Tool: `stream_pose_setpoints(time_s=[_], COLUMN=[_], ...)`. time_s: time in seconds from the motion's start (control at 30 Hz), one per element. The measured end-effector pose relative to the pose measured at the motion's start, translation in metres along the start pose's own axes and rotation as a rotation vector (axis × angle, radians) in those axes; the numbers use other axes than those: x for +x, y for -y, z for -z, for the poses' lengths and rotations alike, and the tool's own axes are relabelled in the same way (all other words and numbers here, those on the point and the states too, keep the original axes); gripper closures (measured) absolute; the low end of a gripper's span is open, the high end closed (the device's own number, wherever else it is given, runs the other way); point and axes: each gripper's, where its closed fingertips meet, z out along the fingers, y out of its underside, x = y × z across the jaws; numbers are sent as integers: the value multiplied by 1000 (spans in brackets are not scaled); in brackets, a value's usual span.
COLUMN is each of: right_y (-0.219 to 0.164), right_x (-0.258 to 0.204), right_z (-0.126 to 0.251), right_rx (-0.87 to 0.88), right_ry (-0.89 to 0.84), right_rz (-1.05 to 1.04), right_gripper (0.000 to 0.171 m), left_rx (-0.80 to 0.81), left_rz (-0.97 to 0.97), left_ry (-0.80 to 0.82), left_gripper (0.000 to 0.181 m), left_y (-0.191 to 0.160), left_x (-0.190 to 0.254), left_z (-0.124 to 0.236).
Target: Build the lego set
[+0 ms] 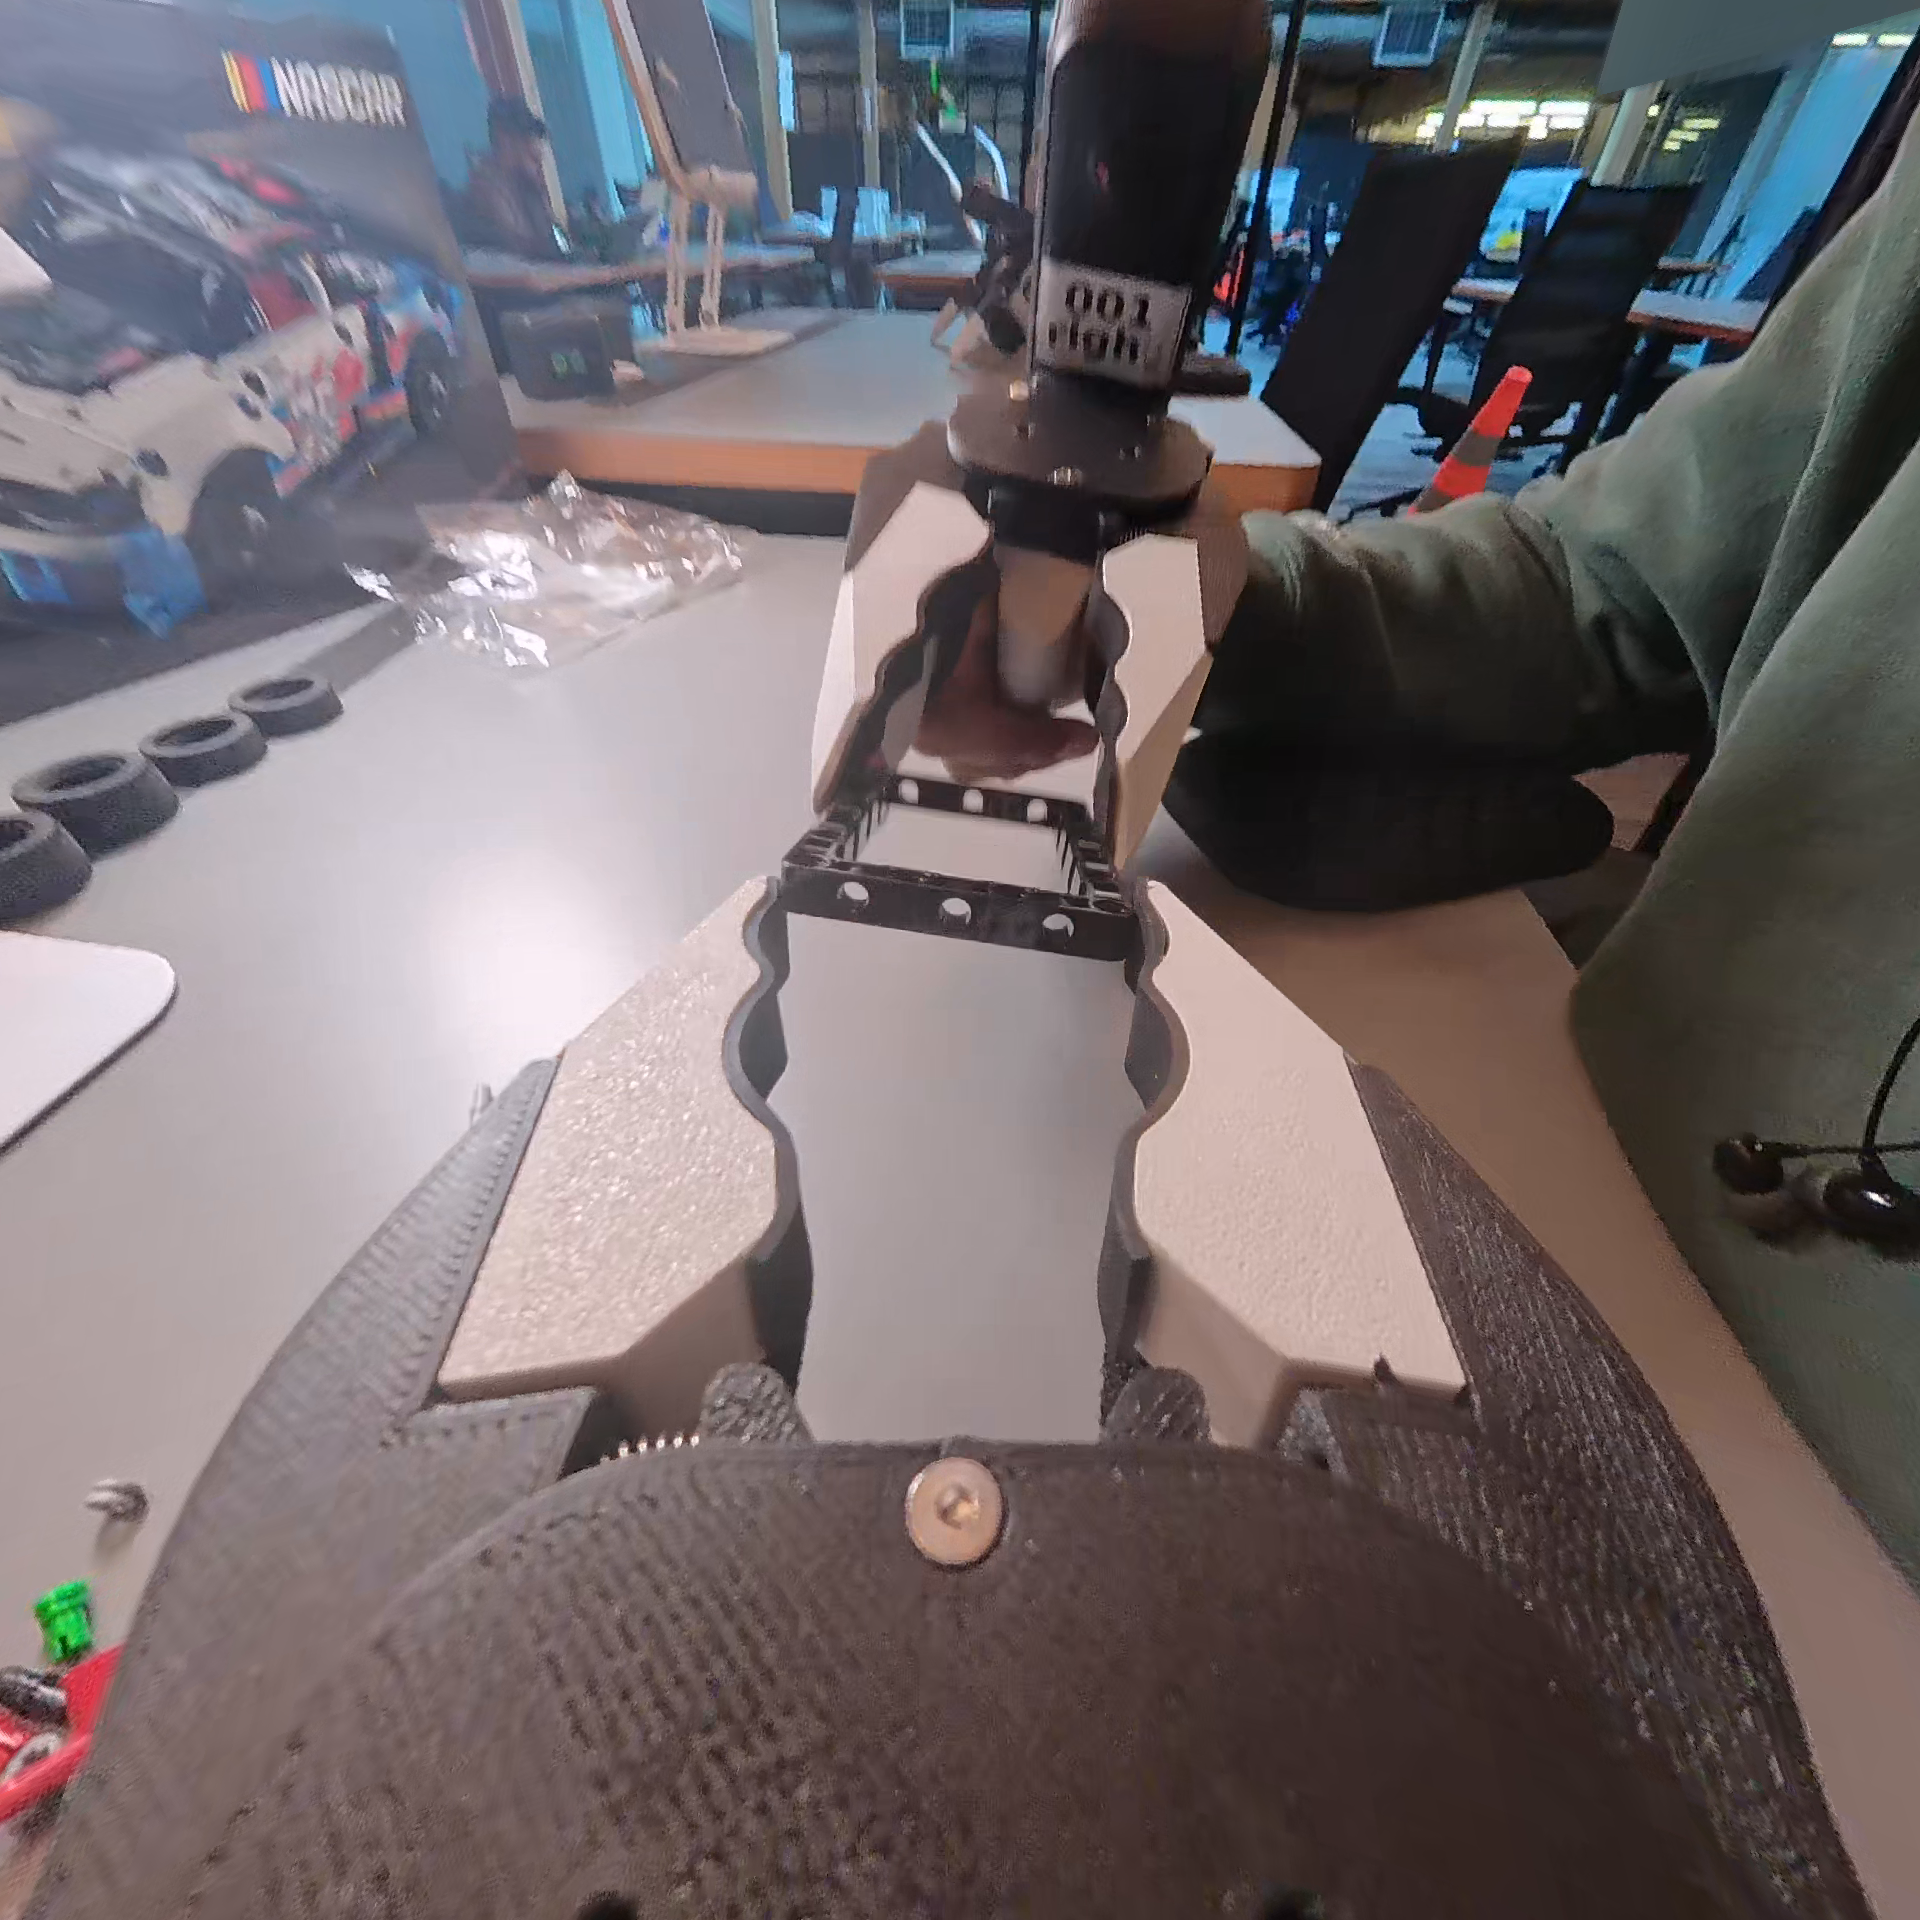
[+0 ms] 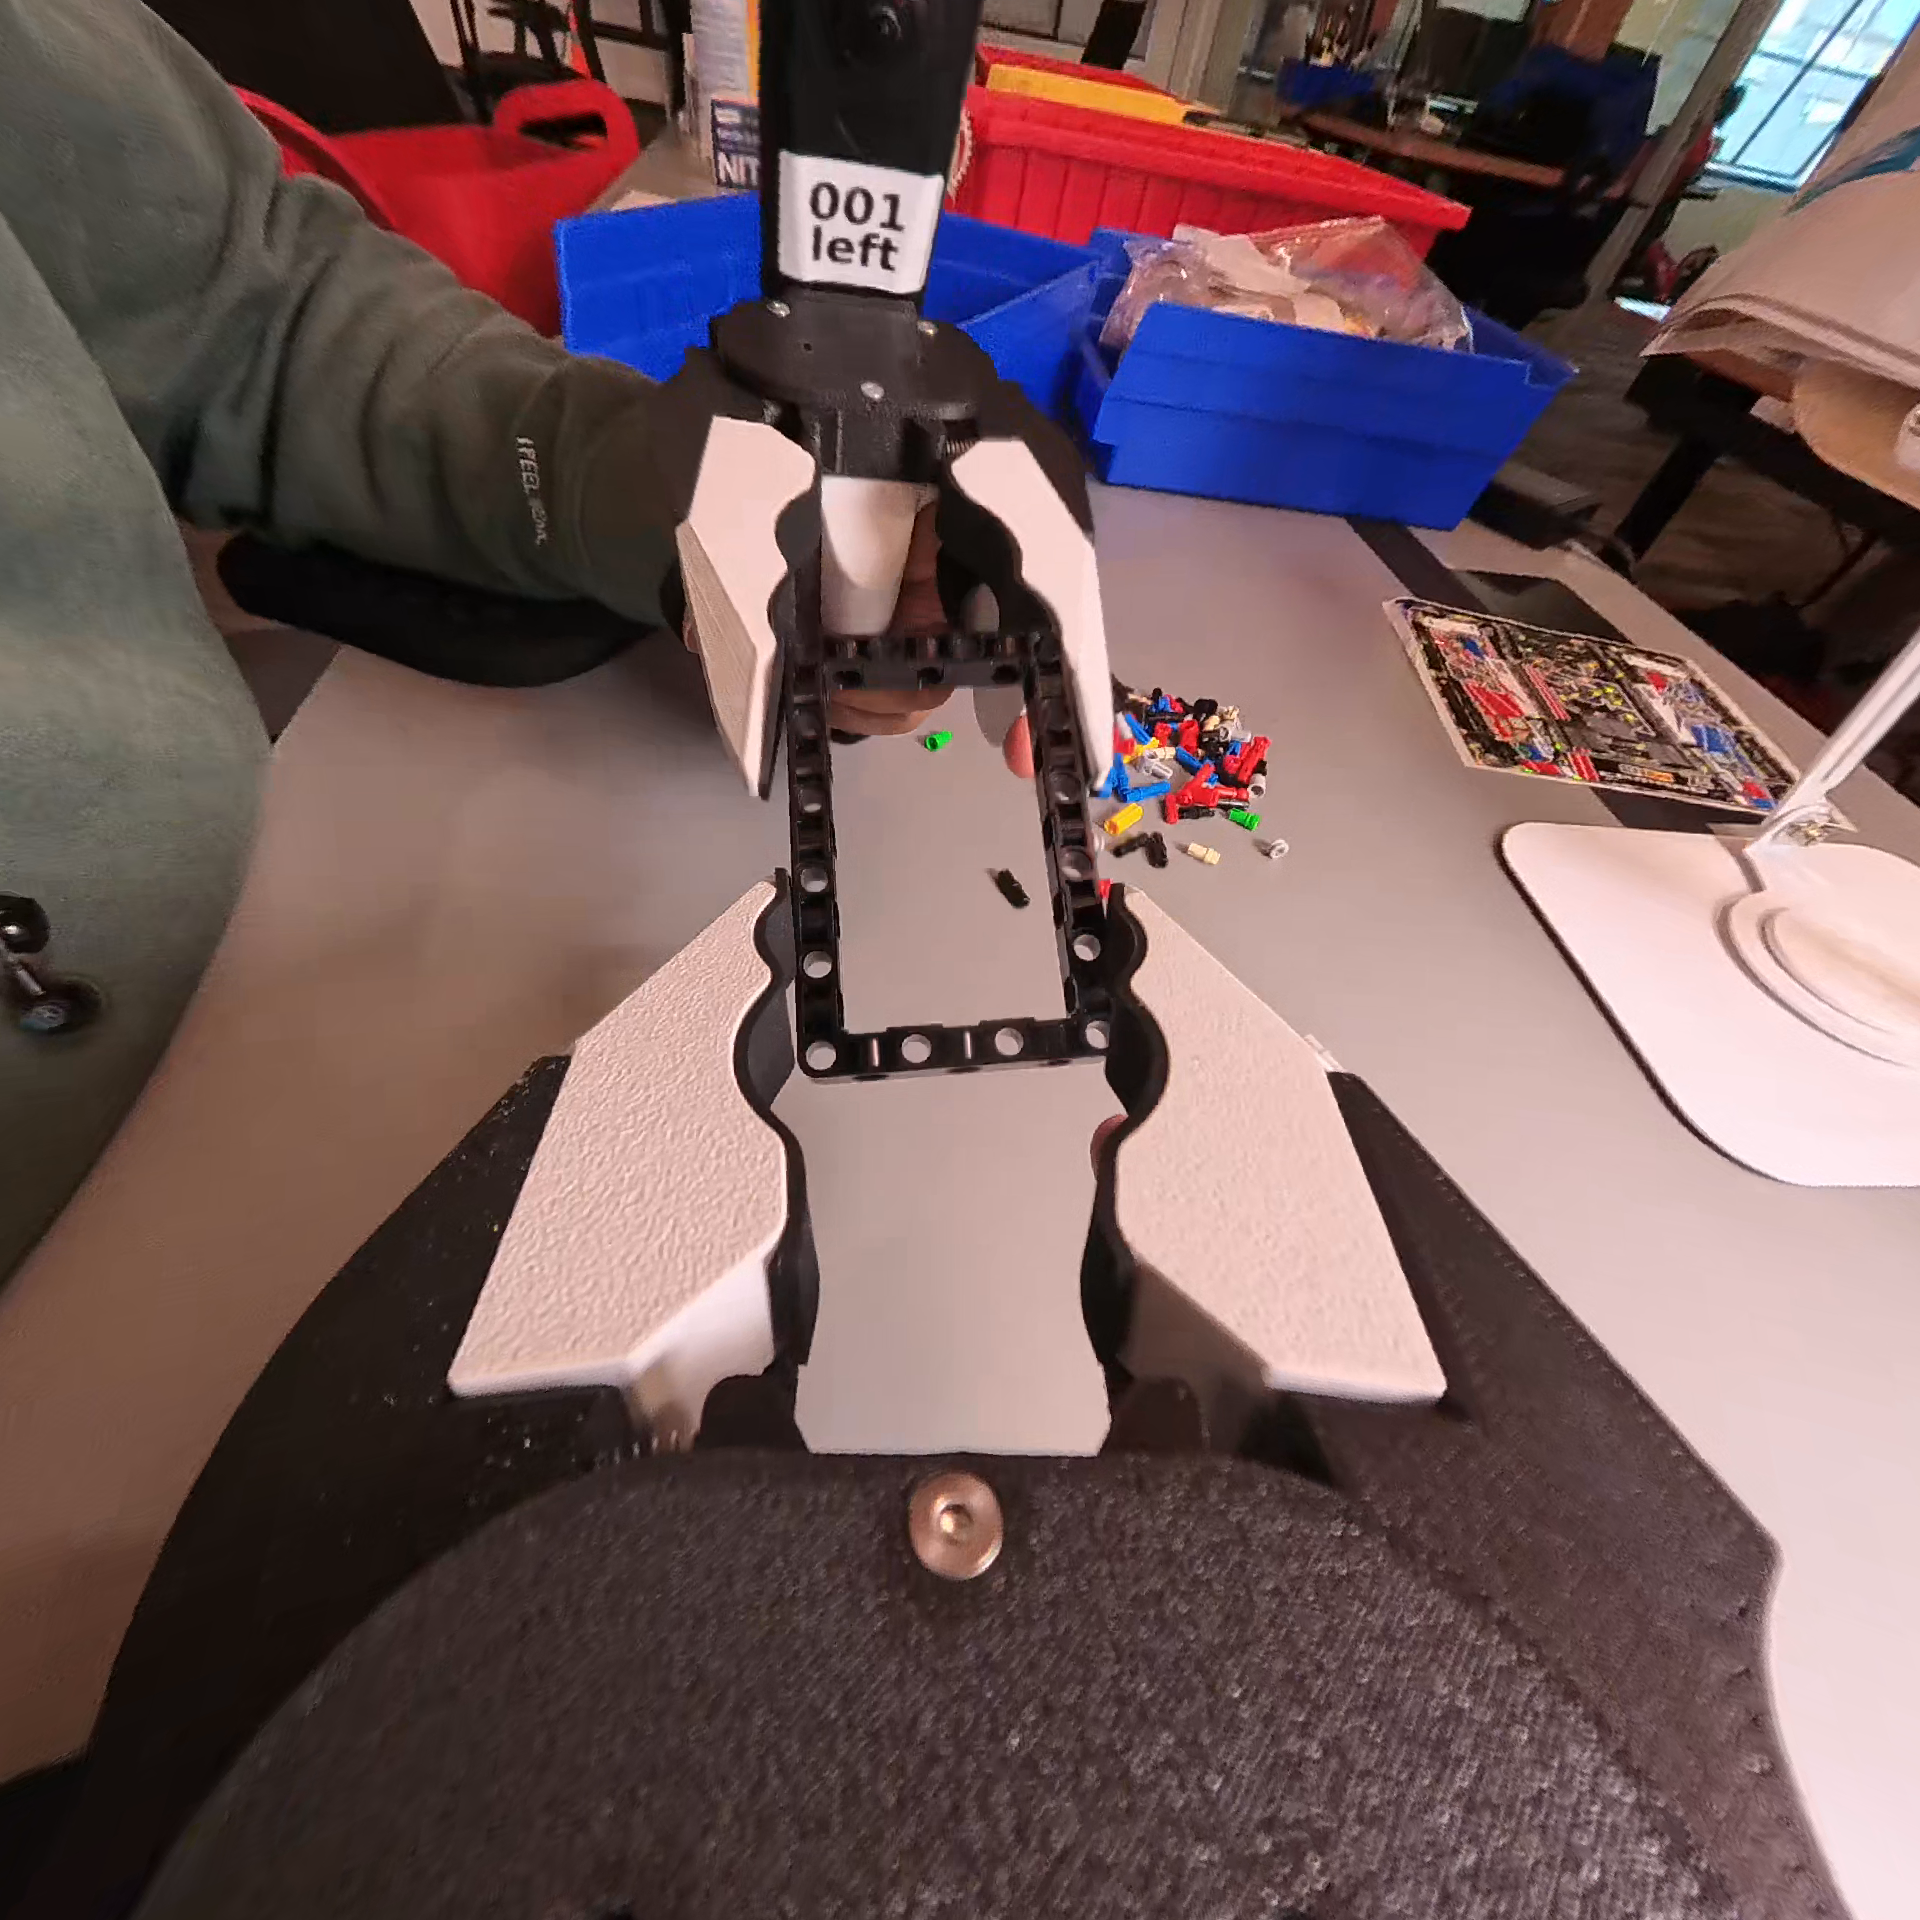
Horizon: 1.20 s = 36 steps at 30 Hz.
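Note:
A black rectangular Lego frame with pin holes (image 2: 816,831) is held above the grey table (image 2: 520,831) between both grippers. My right gripper (image 2: 948,914) is shut on its near short end, fingers outside the long bars. My left gripper (image 2: 930,727) faces it and is shut on the far end. In the left wrist view the frame (image 1: 951,914) sits between my left gripper's (image 1: 956,899) fingertips, and the right gripper (image 1: 987,805) clamps the opposite end. A person's sleeved hands hold both grippers.
Several black tyres (image 1: 197,748), the set's box (image 1: 208,312) and an empty plastic bag (image 1: 561,582) lie left. A pile of small coloured pins (image 2: 1195,758), a sticker sheet (image 2: 1590,707), a white stand base (image 2: 1714,987) and blue bins (image 2: 1299,416) lie right. A loose black pin (image 2: 1010,888) lies under the frame. My left and right fingertips are right by each other.

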Motion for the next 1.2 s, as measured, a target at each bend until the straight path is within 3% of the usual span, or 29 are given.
stream_pose_setpoints(time_s=[0.27,0.53,0.67,0.77,0.9,1.03,1.2], right_y=[-15,-1,-1,1,9,2,-2], right_x=[3,-6,-13,-15,16,37,30], right_z=[-2,-7,-7,-8,0,5,-2], right_rx=[-62,109,122,152,327,336,295], right_ry=[16,305,420,497,448,280,291], right_rz=[-16,-631,-785,-932,-1068,-980,-981], right_gripper=[114,115,114,115,126,101,116], left_rx=[-110,-61,-25,-57,-125,-48,-3], left_rz=[-5,-70,-193,-243,48,544,791], left_ry=[7,45,111,94,134,127,124], left_gripper=[118,119,133,168,173,173,174], left_y=[-26,-10,5,3,-7,-13,-24], left_x=[-5,-7,-12,-8,-30,-49,-57], left_z=[-2,4,15,17,17,19,19])
